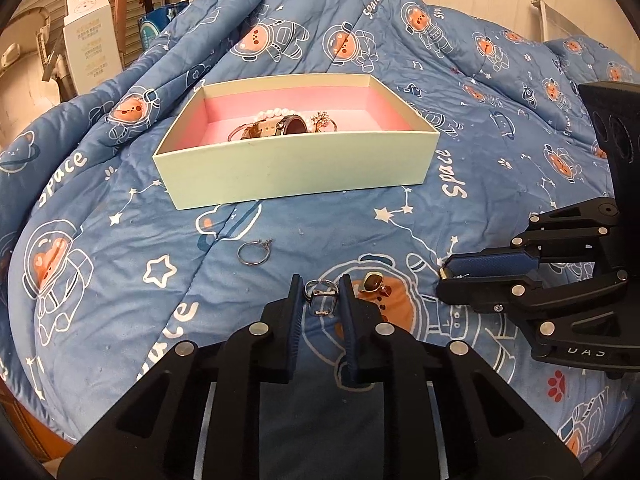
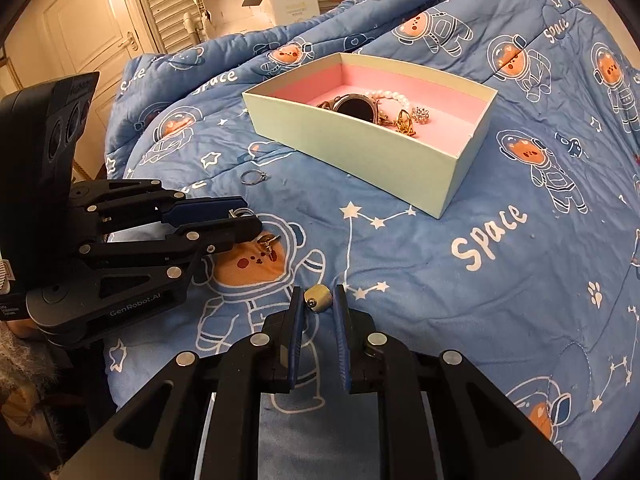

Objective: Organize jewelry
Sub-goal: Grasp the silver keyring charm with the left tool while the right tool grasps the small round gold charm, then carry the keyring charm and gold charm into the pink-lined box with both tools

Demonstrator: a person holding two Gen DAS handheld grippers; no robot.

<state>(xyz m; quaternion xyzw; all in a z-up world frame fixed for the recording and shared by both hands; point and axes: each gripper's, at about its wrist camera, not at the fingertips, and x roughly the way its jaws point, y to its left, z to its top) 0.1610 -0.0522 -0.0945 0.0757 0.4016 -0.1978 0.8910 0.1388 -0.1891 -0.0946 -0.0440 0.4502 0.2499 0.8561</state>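
In the left wrist view my left gripper point(image 1: 321, 290) is shut on a silver ring point(image 1: 320, 298) that lies on the blue quilt, pads against its sides. The right wrist view shows that gripper point(image 2: 252, 217) from the side with the ring point(image 2: 242, 212) at its tips. My right gripper point(image 2: 319, 300) is shut on a chunky gold ring point(image 2: 319, 298) just above the quilt. A thin silver ring point(image 1: 254, 252) and a gold ring with a dark stone point(image 1: 372, 282) lie loose. The pale green box point(image 1: 296, 164) holds a watch point(image 2: 356, 108), pearl bracelet and gold pieces.
The space-print quilt point(image 1: 480, 184) rises in folds behind the box. A white carton point(image 1: 92, 48) stands past the bed's far left edge, and a door point(image 2: 92, 40) is beyond it. The right gripper point(image 1: 442, 279) hangs close beside the left one.
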